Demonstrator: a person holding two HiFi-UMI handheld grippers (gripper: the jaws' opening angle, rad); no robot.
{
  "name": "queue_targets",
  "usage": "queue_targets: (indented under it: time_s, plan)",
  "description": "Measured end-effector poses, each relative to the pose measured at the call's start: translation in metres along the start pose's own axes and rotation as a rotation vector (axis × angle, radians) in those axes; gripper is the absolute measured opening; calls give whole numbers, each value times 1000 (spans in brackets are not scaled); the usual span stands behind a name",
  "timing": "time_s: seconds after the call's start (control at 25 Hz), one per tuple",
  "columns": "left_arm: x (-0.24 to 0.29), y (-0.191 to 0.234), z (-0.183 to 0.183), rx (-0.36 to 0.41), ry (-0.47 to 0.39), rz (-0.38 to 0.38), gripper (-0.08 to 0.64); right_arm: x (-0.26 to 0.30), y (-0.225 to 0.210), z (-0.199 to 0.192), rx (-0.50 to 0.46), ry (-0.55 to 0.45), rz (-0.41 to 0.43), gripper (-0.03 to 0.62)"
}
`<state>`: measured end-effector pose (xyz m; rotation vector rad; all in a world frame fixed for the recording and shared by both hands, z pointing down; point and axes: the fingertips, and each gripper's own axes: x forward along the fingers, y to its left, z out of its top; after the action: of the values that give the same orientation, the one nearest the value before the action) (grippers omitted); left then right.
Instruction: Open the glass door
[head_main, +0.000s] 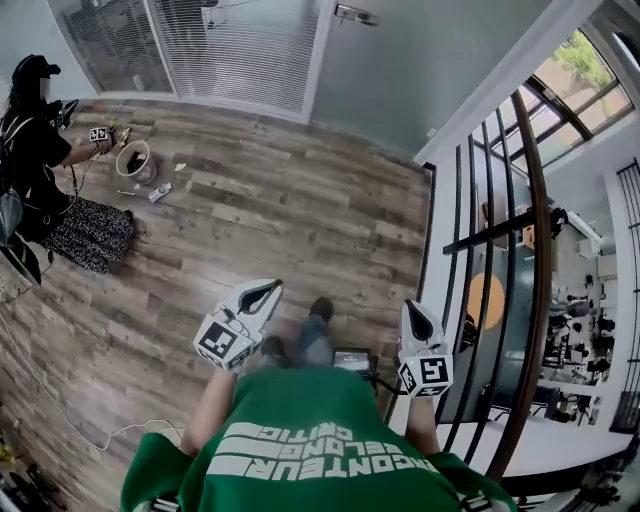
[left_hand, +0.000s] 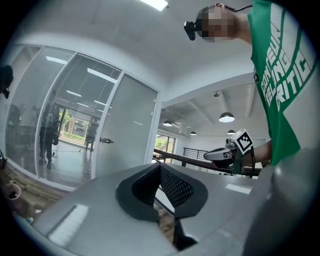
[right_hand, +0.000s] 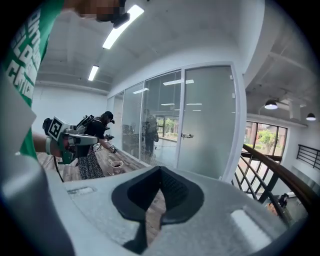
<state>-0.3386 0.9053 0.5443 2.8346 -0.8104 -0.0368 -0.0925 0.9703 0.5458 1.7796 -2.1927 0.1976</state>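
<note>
Fingers of the left gripper (left_hand: 160, 166) pressed together at the tips, nothing between them; same for the right gripper (right_hand: 160, 170), tips touching and empty. Held side by side above the wood-plank floor (head_main: 250, 210), in front of a green shirt (head_main: 300, 430). Well apart from the frosted glass door (right_hand: 207, 125) with its small metal lever handle (right_hand: 187, 135): far across the floor, apparently shut in its white frame (right_hand: 239, 125). Seen up and to the right of the right fingers, up and to the left of the left ones, touching neither. Close by the right gripper, a dark metal railing (head_main: 495, 230). Far off by the slatted glass wall (head_main: 240, 50), a crouching person in black (head_main: 35, 150) beside a small round pot (head_main: 133, 158).
</note>
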Motion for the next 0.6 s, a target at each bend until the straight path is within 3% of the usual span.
queue_targets:
  time_s: [0.24,0.6]
  plan:
    - [40,21,8,31,-5,48,14,42,-39,11,1,-26,33,-8]
    - [128,4,43,78,3,-18,14,76,-107,16,76,-75,26,-8]
